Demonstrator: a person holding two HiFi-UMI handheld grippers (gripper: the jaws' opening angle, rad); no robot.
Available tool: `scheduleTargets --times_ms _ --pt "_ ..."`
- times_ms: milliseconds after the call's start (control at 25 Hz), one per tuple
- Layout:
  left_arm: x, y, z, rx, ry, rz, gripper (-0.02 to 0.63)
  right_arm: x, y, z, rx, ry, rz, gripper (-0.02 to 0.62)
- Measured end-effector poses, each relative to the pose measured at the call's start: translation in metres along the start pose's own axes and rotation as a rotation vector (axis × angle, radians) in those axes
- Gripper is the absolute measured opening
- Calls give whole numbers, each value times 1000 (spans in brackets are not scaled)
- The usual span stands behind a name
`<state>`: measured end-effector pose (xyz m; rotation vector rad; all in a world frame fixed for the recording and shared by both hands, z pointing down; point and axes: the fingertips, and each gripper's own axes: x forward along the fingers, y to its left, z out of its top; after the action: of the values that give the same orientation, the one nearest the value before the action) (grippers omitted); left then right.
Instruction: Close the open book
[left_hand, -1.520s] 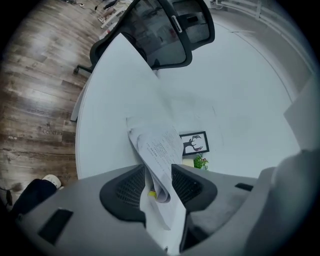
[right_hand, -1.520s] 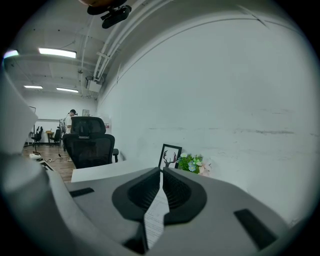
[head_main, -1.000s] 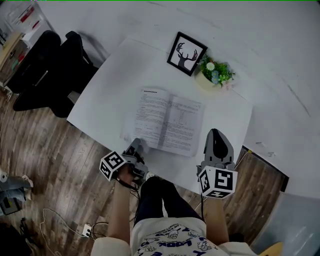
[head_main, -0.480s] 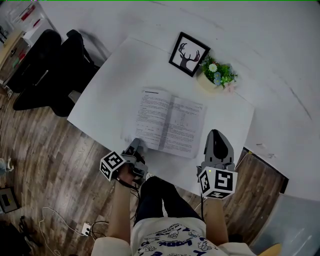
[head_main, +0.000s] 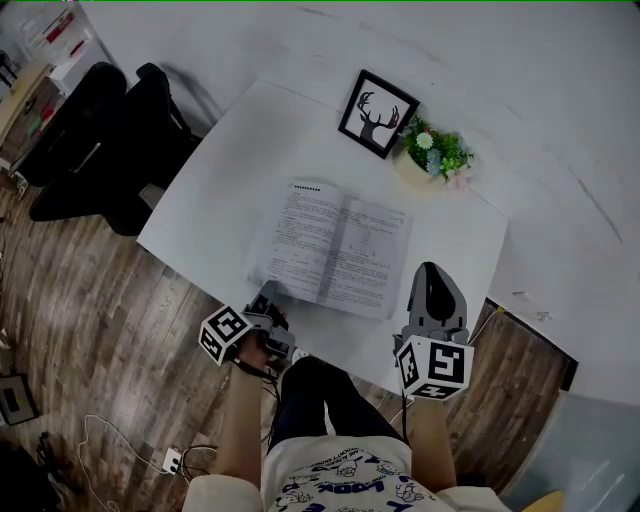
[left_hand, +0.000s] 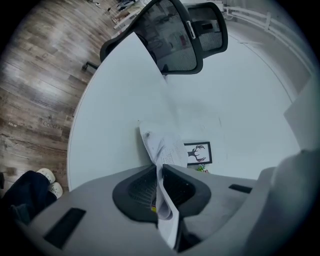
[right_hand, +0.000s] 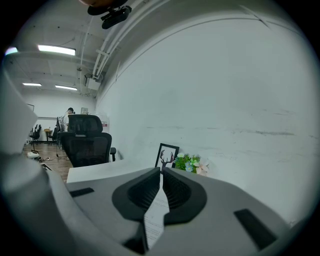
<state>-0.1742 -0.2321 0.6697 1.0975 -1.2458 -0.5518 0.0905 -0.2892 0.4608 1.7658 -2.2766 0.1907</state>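
Note:
The open book (head_main: 335, 250) lies flat on the white table (head_main: 240, 160), its printed pages facing up. My left gripper (head_main: 268, 300) is at the book's near left corner. Its jaws have just been closing, and in the left gripper view my left gripper (left_hand: 159, 167) pinches the edge of the left-hand pages (left_hand: 165, 145), which curl up from between the pads. My right gripper (head_main: 430, 272) hovers just off the book's near right corner. In the right gripper view my right gripper (right_hand: 161, 171) has its tips together, and only a sliver of printed page shows through the slit behind them.
A framed deer picture (head_main: 373, 110) and a small potted plant (head_main: 432, 150) stand at the table's far side, against the white wall. A black office chair (head_main: 100, 140) is at the left end. The person's legs and wood floor lie below the near edge.
The left gripper's jaws look narrower at the book's near left corner. Both hands and the book stay where they were.

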Motion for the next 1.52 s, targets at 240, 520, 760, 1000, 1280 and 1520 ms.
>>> scheduleTargets --times_ms 240,520,760,1000,1280,1520 --pt "-8 -17 -4 89 -2 -45 40 -5 -1 3 11 -12 2 37" --pt "-16 -41 -13 215 21 -91 32 -15 2 10 18 -34 1 37" --pt "-19 -63 -27 334 58 -122 31 -30 -4 17 25 -56 -18 37" --pt "-16 -80 -46 406 104 -148 30 -47 -16 19 39 -70 -52 37" --pt "-11 -91 -73 498 160 -150 29 -66 -33 19 57 -82 -96 37" --pt "-3 -95 -102 629 222 -138 29 -83 -53 12 72 -81 -142 37"
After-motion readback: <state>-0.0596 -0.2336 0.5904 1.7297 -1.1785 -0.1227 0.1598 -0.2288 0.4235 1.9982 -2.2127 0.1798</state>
